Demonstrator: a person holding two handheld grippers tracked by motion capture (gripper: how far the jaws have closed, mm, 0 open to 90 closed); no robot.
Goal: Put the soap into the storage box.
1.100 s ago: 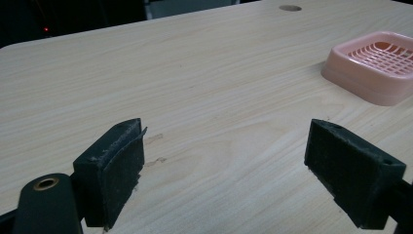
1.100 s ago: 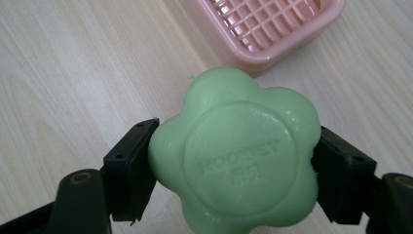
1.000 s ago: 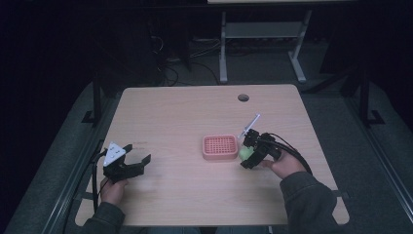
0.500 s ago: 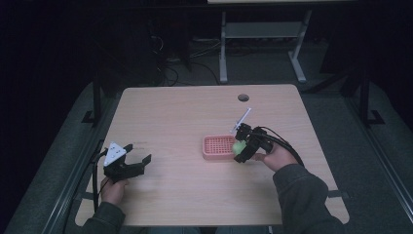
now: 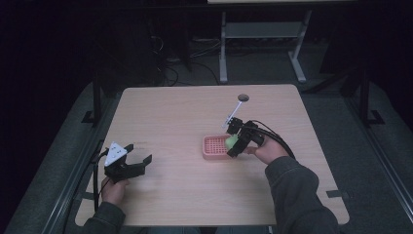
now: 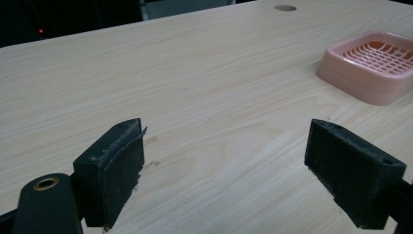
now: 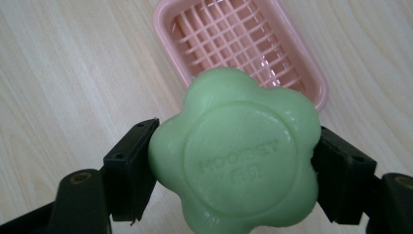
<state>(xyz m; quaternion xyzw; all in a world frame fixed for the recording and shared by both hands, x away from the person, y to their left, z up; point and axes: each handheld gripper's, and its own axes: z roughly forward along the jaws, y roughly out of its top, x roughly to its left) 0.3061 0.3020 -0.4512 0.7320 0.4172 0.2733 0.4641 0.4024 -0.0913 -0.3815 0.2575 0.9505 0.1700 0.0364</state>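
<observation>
Soap (image 7: 236, 156): 1 pale green bar, flower-shaped with rounded lobes, a raised ring and embossed lettering on its face; the lettering is too soft to read. Held above the table, over the right end of the tray, pinched on 2 opposite sides between the black jaws of the right gripper (image 5: 234, 143).

Tray (image 5: 214, 148): 1 pink plastic soap dish, rectangular with rounded corners and a grid floor, lying flat on the table right of centre. In the right gripper view its grid (image 7: 234, 44) shows just beyond the soap.

Right gripper: in the person's right hand (image 5: 267, 151), cable trailing to the right, a thin white stem rising from its far side.

Left gripper (image 5: 139, 162): in the left hand (image 5: 114, 189) at the near left of the table, well apart from the tray, jaws spread wide with nothing between them; grey 3-cornered plate on top.

Table (image 5: 170, 117): light wood grain, 1 round hole (image 5: 243, 98) near the far edge.
</observation>
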